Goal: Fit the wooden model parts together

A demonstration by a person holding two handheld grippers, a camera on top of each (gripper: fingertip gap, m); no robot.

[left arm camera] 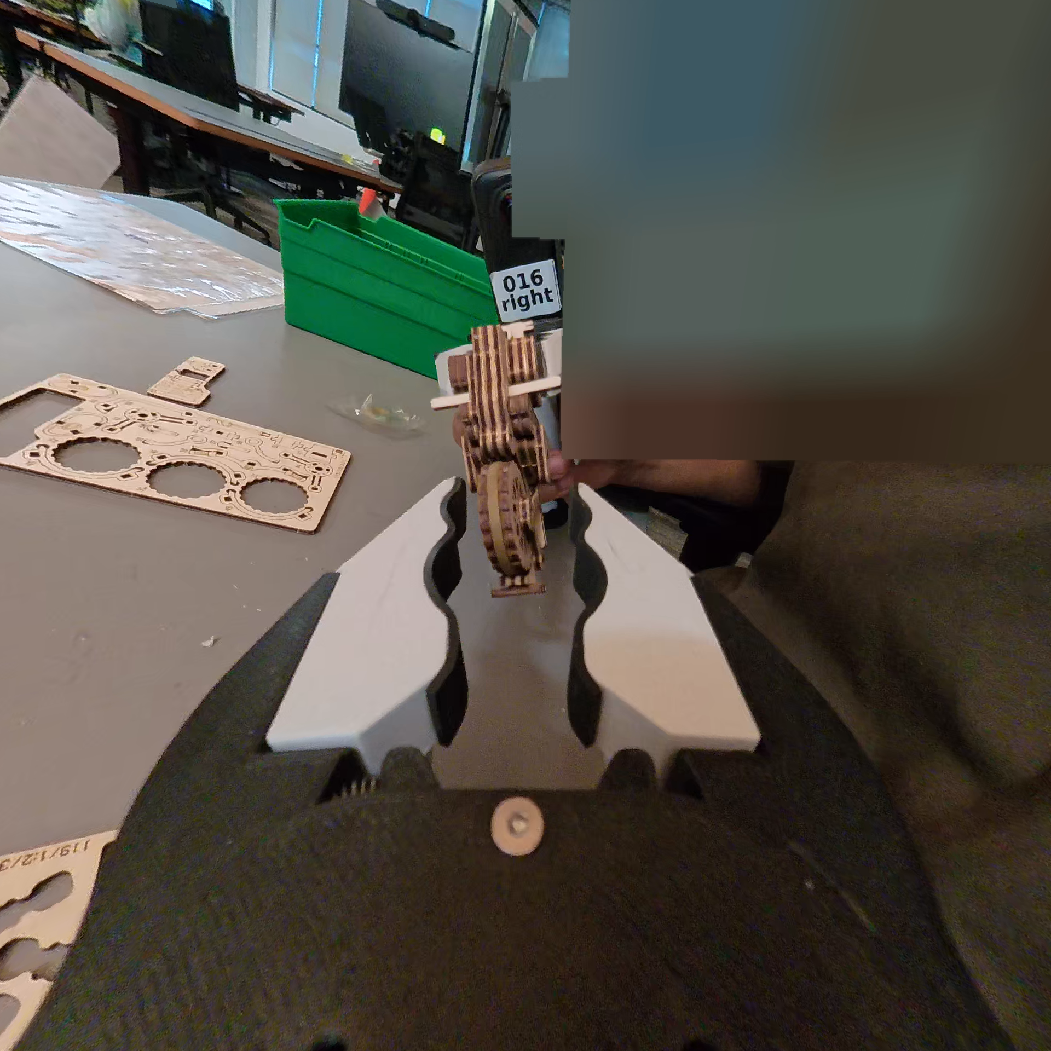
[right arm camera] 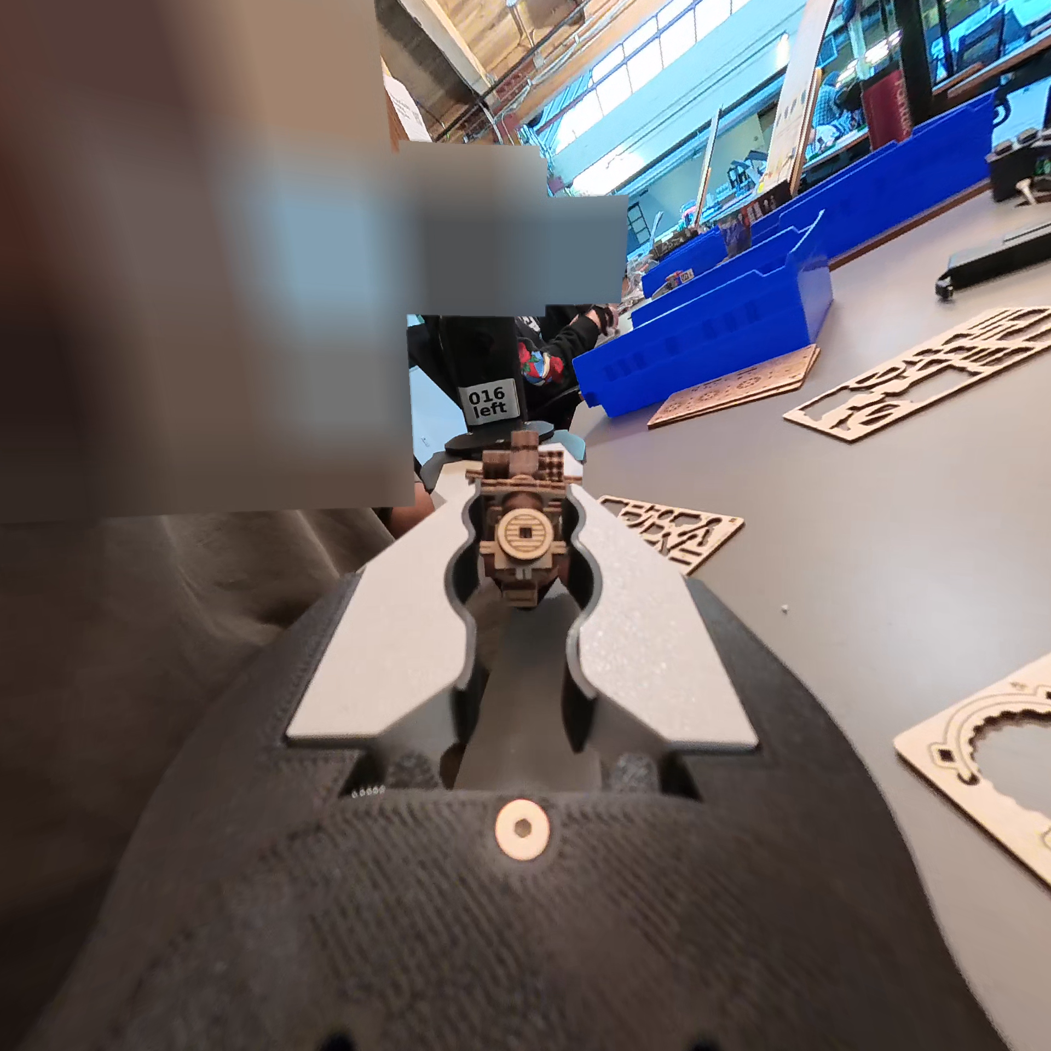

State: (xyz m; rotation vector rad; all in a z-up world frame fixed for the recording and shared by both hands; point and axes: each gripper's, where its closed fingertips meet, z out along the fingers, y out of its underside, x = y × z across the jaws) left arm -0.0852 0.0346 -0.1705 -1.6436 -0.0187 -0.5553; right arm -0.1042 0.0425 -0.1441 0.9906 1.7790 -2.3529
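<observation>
Right tongs (right arm camera: 522,512) clamped on the wooden model (right arm camera: 520,529), held up above the grey desk (right arm camera: 853,540). Left tongs (left arm camera: 517,500) spread apart, with the round gear end of the model (left arm camera: 506,466) sitting between the tips, not squeezed. Flat wooden sheet with round holes (left arm camera: 170,455) lying on the desk, green bin (left arm camera: 375,284) behind it. Blue bins (right arm camera: 711,330) far across.

left wrist view: close, low over grey table (left arm camera: 114,597), facing right gripper (left arm camera: 514,347) | right wrist view: close, facing left gripper (right arm camera: 514,455) | shared: wooden model (left arm camera: 506,455) (right arm camera: 520,529) between them
</observation>
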